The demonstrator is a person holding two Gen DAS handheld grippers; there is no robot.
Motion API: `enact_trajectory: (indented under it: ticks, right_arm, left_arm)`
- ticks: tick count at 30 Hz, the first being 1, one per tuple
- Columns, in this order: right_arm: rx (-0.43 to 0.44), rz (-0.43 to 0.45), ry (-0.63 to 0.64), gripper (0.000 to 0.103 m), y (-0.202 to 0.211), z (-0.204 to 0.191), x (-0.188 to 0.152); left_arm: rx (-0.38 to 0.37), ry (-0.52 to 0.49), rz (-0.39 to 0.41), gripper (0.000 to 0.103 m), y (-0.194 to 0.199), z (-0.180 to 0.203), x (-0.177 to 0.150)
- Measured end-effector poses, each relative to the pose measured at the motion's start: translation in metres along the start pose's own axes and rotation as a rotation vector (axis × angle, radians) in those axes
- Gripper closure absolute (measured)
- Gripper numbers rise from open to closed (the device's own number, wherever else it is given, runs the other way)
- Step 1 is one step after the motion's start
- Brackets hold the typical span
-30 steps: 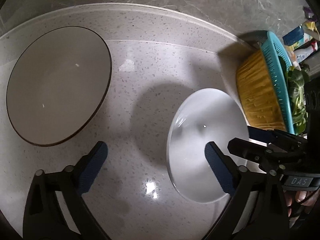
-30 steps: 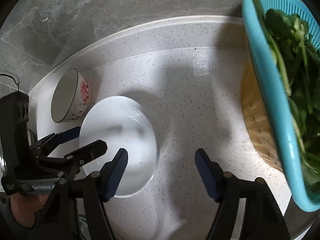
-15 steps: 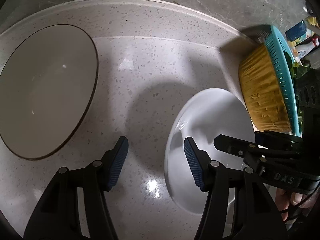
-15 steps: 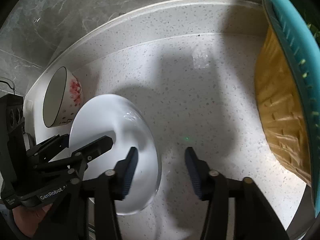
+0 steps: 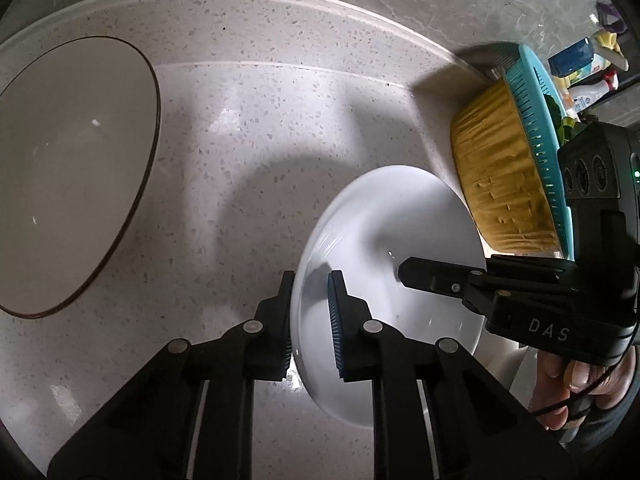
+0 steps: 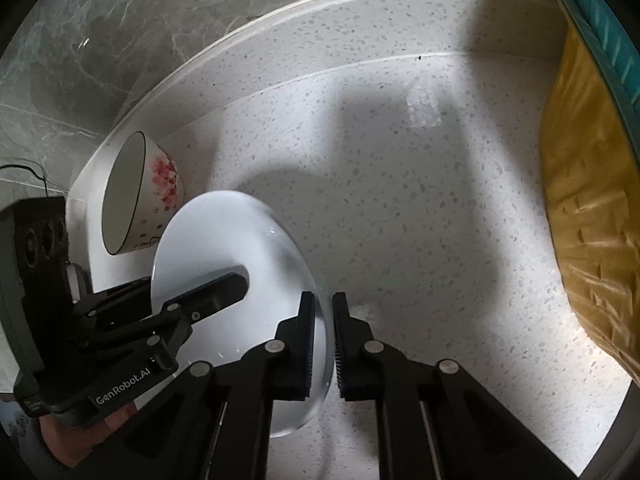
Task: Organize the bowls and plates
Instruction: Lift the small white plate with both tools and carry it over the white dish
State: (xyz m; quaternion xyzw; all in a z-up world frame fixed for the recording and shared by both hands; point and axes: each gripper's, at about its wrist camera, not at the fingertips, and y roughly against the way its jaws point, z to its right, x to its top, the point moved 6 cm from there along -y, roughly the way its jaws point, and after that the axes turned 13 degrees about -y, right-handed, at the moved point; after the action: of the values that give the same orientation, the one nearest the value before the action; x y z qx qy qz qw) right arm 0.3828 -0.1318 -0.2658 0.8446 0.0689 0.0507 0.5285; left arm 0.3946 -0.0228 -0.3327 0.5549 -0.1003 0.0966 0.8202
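Round white ceramic plate pinched at opposite rims by left hand-held gripper and right hand-held gripper, jaws just closed, above speckled counter.

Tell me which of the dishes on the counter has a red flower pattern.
The small bowl by the back wall: red blossoms on its outside. The white plate and the big brown-rimmed plate are plain.

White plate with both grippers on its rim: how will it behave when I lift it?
The white plate looks rigid and glazed, so it should not flex but may slip in the pads. The left gripper and right gripper pinch opposite rim edges, so uneven lifting could tilt it. Probably breakable.
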Motion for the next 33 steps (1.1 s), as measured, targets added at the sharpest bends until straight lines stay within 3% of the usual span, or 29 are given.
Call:
enact_trajectory:
  ticks: [11, 18, 25, 33]
  right_arm:
    - [0.011, 0.026, -0.004, 0.093, 0.014, -0.006, -0.003]
    - [0.041, 0.061, -0.002, 0.092, 0.039, -0.002, -0.013]
    - [0.051, 0.096, -0.010, 0.092, 0.071, 0.013, -0.041]
    - [0.059, 0.127, -0.056, 0.092, 0.108, 0.055, -0.086]
  left_arm:
    - [0.001, 0.004, 0.010, 0.089, 0.018, 0.009, 0.000]
    - [-0.005, -0.022, 0.018, 0.089, 0.041, 0.034, -0.006]
    - [-0.030, -0.075, 0.029, 0.089, 0.061, 0.083, -0.021]
    - [-0.077, -0.142, 0.013, 0.089, 0.069, 0.153, -0.060]
